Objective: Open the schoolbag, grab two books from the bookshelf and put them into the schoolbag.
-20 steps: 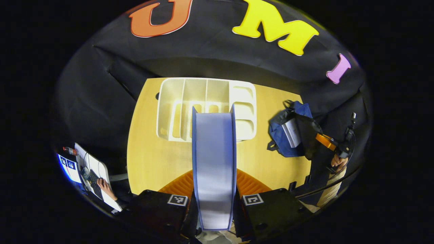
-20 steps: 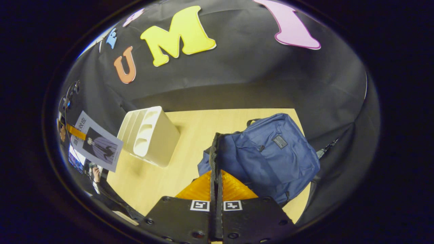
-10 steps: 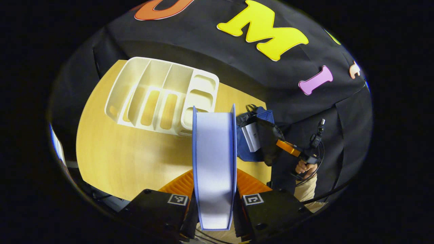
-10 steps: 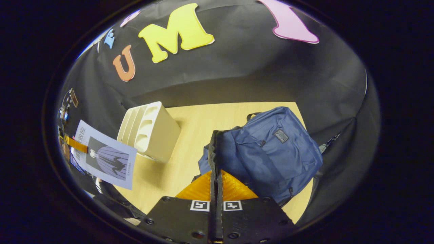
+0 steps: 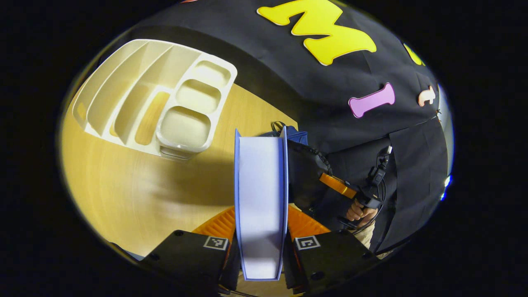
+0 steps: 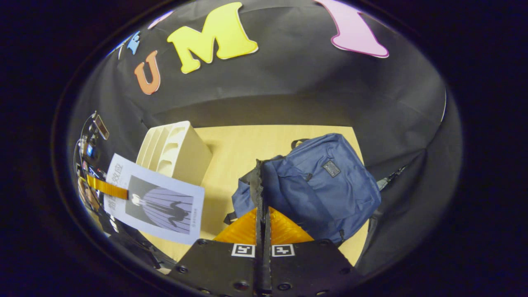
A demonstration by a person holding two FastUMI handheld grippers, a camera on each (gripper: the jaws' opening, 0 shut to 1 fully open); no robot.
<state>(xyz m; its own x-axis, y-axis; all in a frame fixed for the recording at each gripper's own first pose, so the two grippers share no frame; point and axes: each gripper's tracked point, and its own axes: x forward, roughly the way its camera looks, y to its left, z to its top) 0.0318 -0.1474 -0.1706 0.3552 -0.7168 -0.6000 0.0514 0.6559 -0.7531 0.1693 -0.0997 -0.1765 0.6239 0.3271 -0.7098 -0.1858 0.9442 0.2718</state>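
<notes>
My left gripper (image 5: 260,216) is shut on a light-blue book (image 5: 260,194), held upright with its page edge toward the camera. In the right gripper view the same book (image 6: 159,204) hangs over the table's left part, cover showing. The white bookshelf (image 5: 156,95) stands at the upper left, its slots bare. The blue schoolbag (image 6: 321,185) lies on the table. My right gripper (image 6: 262,214) is shut on the black edge (image 6: 259,181) of the bag's opening and holds it up. In the left gripper view the bag (image 5: 295,134) peeks out behind the book.
The wooden table (image 5: 136,194) carries the bookshelf (image 6: 173,150) and the bag. A hand (image 5: 358,211) holds the right gripper (image 5: 337,185) at the table's right side. Black cloth walls close in behind and to the right.
The left gripper has carried the book rightward from in front of the bookshelf toward the schoolbag. The right gripper has stayed shut on the bag's edge, barely shifting.
</notes>
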